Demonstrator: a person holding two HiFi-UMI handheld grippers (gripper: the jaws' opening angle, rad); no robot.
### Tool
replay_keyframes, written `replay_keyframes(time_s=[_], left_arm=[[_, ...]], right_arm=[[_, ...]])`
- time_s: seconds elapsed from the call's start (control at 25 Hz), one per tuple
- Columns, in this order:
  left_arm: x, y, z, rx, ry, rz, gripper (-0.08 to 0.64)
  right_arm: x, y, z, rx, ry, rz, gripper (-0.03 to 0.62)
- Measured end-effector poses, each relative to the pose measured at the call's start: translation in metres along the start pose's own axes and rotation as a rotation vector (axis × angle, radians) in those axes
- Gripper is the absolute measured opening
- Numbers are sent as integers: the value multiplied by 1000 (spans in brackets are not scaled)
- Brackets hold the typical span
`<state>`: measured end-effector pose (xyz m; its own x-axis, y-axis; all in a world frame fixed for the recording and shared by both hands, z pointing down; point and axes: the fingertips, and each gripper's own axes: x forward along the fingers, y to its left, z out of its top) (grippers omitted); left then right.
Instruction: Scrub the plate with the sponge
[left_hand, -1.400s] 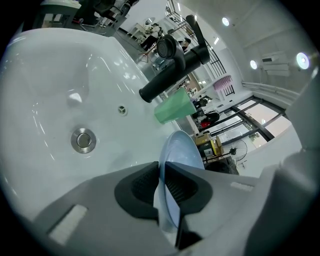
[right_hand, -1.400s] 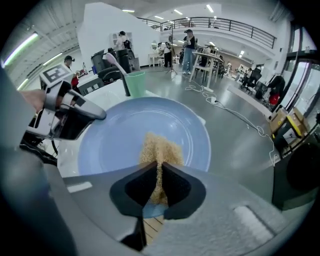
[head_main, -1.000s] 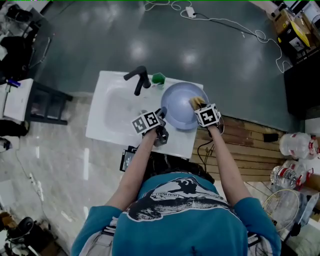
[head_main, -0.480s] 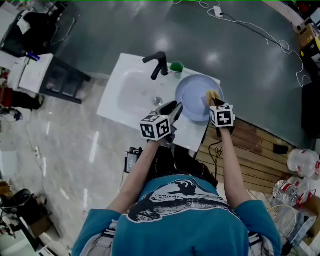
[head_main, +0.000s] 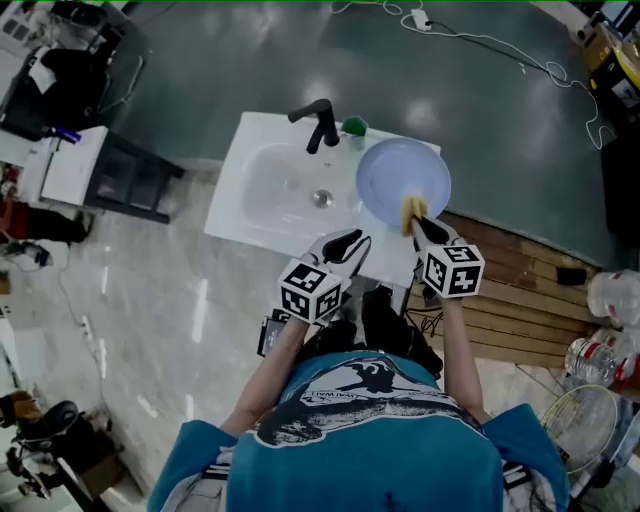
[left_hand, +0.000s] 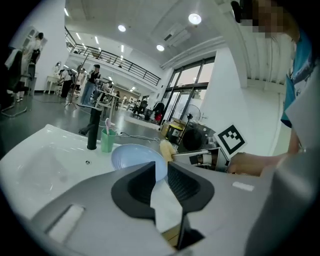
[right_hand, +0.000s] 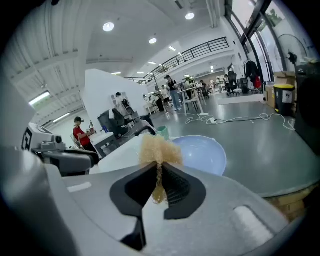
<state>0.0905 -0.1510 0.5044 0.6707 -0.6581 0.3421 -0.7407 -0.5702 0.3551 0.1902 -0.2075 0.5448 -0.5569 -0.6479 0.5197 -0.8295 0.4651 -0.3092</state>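
The pale blue plate (head_main: 400, 172) lies on the white sink counter (head_main: 250, 225), to the right of the basin. My right gripper (head_main: 415, 224) is shut on a yellow sponge (head_main: 409, 211), which hangs at the plate's near edge. The right gripper view has the sponge (right_hand: 159, 150) pinched between the jaws, with the plate (right_hand: 202, 152) beyond it. My left gripper (head_main: 350, 242) hovers over the counter's front edge, left of the plate and apart from it. Its jaws are closing, a narrow gap is left and nothing sits between them. The left gripper view shows the plate (left_hand: 131, 156) ahead.
A black faucet (head_main: 318, 122) and a green cup (head_main: 353, 127) stand at the back of the sink. The basin (head_main: 285, 185) has a drain (head_main: 322, 198). Wooden slats (head_main: 520, 300) lie on the floor at the right, cables (head_main: 500, 50) beyond.
Both grippers have drawn back toward the person. The left gripper came away from the plate's left rim. The sponge went from the plate's right part to its near edge.
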Motion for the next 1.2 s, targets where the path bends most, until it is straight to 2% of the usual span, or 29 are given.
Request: replay_keyframes(time_s=[0.2,0.36,0.52,0.88,1.2], left_arm=[[-44,-13,-13,73,-2,-27,45],[-74,-21,-19,88,-18,-47,13],[-93,-29,-23,116,-24,-73,12],[-105,-56,-24,143,-42,-154,12],[-110,-64,-21,164,-55,-162,12]], right_arm=[[-33,60,-21,65,-61,41,29],[-54,97,-37,57,-81,41,29],[-69,123,-52,51,-97,36,28],[-92,143,-64,37,-131,14,26],[-100,147,-64,19,-140,17,26]])
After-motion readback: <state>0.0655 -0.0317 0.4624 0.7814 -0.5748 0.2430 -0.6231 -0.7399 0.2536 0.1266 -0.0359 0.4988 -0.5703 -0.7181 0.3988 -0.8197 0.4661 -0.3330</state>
